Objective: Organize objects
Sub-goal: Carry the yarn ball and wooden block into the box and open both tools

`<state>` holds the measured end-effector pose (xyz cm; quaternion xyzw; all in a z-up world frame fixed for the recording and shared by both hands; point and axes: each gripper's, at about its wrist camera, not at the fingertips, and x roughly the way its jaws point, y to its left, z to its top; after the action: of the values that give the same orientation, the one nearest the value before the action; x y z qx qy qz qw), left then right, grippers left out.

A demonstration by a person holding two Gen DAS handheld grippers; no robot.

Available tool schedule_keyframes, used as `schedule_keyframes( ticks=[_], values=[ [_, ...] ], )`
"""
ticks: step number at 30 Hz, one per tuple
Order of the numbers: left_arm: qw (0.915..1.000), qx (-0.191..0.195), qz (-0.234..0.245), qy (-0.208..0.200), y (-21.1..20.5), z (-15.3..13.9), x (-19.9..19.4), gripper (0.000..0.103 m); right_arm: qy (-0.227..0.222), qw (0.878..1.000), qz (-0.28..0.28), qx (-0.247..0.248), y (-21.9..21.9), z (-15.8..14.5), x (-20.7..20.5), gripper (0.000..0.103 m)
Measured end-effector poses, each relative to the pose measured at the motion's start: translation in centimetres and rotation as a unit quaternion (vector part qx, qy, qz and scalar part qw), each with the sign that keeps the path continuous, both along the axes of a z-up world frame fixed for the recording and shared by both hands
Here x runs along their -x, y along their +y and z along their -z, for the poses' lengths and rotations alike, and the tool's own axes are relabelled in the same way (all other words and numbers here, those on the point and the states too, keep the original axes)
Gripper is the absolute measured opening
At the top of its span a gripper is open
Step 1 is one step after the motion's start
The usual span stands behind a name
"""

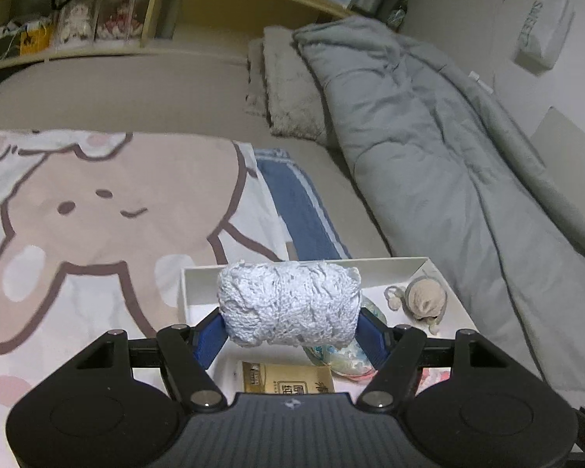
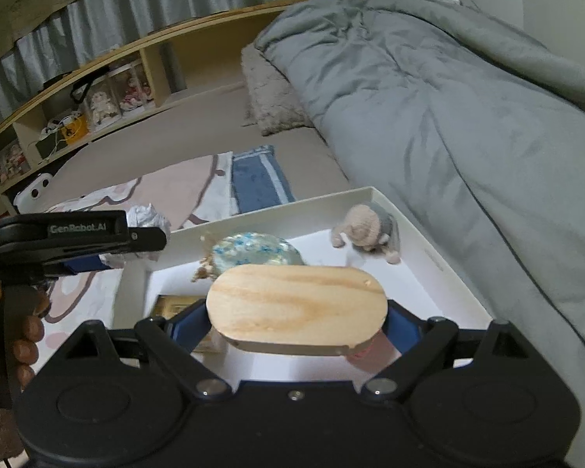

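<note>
White crocheted yarn roll [image 1: 288, 302] sits clamped in the left claw [image 1: 290, 333], an oval pale-wood board [image 2: 296, 306] in the wide right claw [image 2: 298, 325]; lower each gently into the shallow white tray [image 2: 440, 234] just beneath.

Black left gripper [image 1: 290, 321] with silver screws, blue fingers [image 1: 210, 337], ribbed grey housing.

Dim, soft indoor light — fisheye-bent, dark-cornered edges.
</note>
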<state>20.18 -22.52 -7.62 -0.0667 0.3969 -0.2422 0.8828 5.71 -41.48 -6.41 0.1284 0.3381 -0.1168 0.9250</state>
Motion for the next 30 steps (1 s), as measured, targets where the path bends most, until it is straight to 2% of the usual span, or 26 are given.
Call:
schedule_keyframes(
  ticks=[5,9,10,21,30],
  values=[
    [0.9998,-0.015,-0.013,0.000,-1.1,0.9,-0.8,0.073,0.002,0.999,0.034,-0.011,-2.6,0.7,0.2,0.093],
    [0.9992,-0.028,-0.027,-0.002,-1.3,1.3,-1.0,0.091,0.010,0.996,0.080,-0.029,-4.9,1.6,0.5,0.093],
    [0.9991,-0.030,-0.028,-0.003,-1.4,1.3,-1.0,0.093,0.013,0.995,0.090,-0.035,-5.4,1.9,0.6,0.093],
    [0.9988,-0.045,-0.017,-0.009,-0.8,0.8,-0.2,0.093,0.052,0.970,0.217,-0.096,-8.9,4.2,1.3,0.094],
    [0.9987,-0.051,-0.001,-0.011,-0.3,0.1,1.2,0.093,0.057,0.974,0.209,-0.064,-7.8,3.6,1.4,0.098]
  ],
)
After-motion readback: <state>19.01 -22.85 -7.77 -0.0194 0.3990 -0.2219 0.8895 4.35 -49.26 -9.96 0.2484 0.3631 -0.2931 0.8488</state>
